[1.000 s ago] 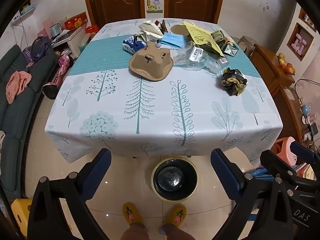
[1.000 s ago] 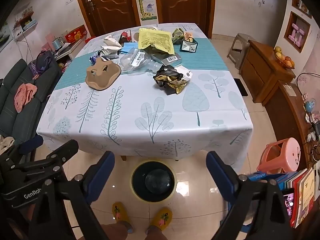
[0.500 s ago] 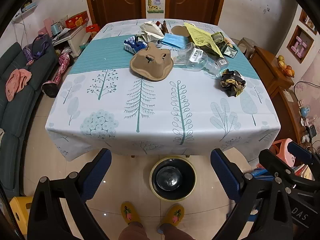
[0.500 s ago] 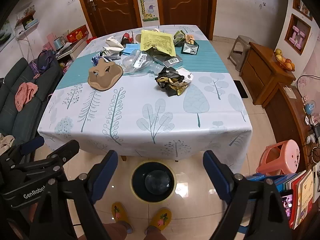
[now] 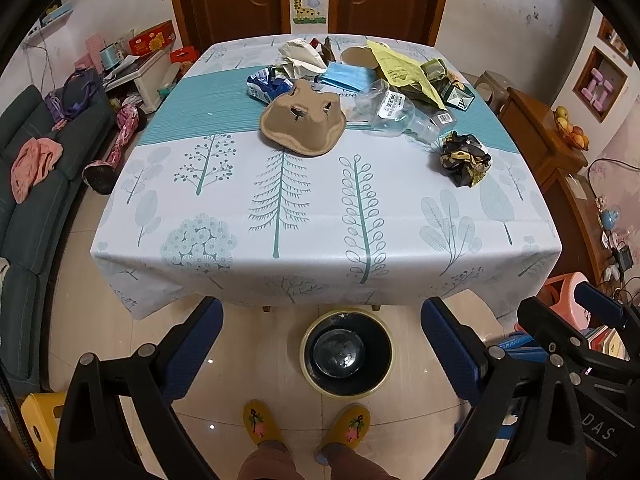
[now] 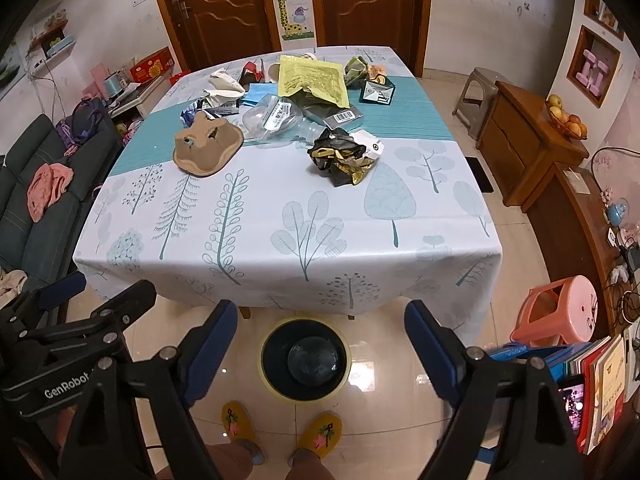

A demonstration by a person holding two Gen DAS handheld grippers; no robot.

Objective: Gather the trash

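Right wrist view puts the crumpled black-and-gold wrapper (image 6: 344,156) nearest, ahead on the table (image 6: 280,240), beyond your right gripper (image 6: 320,336), both grippers' jaws spread wide and empty.

Two dark wooden doors (image 6: 300,4) stand in the scuffed white far wall, a giraffe height chart (image 6: 291,0) between them. Glossy beige floor tiles (image 6: 516,240) reflect light. A dark sofa (image 6: 36,200) lines the left side, a wooden cabinet (image 6: 528,148) the right, a pink stool (image 6: 560,312) nearby.
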